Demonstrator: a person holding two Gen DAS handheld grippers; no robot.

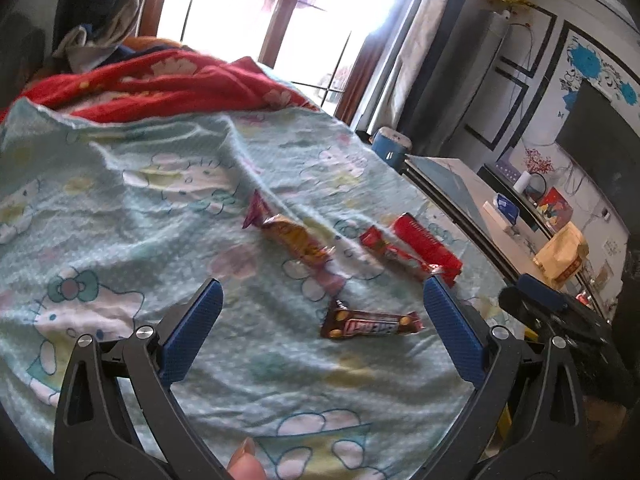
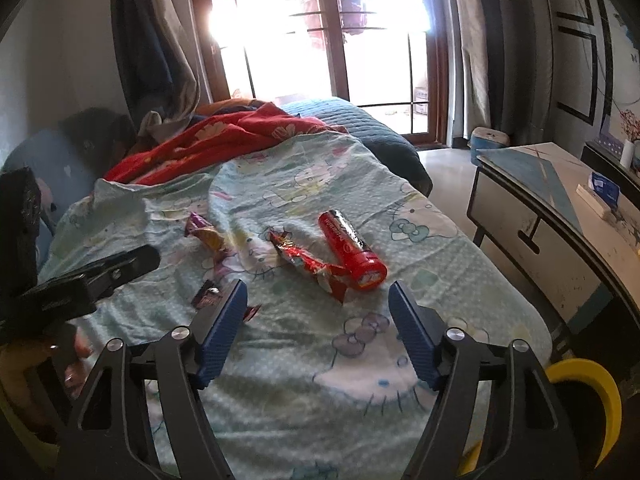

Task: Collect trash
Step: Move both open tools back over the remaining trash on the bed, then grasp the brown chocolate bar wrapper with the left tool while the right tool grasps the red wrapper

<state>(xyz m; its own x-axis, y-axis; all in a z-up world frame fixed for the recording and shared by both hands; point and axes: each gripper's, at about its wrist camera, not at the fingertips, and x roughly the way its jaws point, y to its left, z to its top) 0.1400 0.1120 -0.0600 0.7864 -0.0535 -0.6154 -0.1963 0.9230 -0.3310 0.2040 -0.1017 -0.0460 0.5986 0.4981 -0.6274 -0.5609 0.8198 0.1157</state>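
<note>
Trash lies on a light blue cartoon-print blanket. A brown chocolate bar wrapper lies between the fingertips of my open, empty left gripper. Beyond it lie an orange and purple wrapper, a crumpled red wrapper and a red can on its side. My right gripper is open and empty, just short of the red wrapper and the red can. The orange and purple wrapper and the brown wrapper lie to its left.
A red quilt is bunched at the far end of the bed. A white and blue cabinet stands to the right of the bed. A yellow-rimmed bin sits at the lower right. The left gripper's body shows at the left.
</note>
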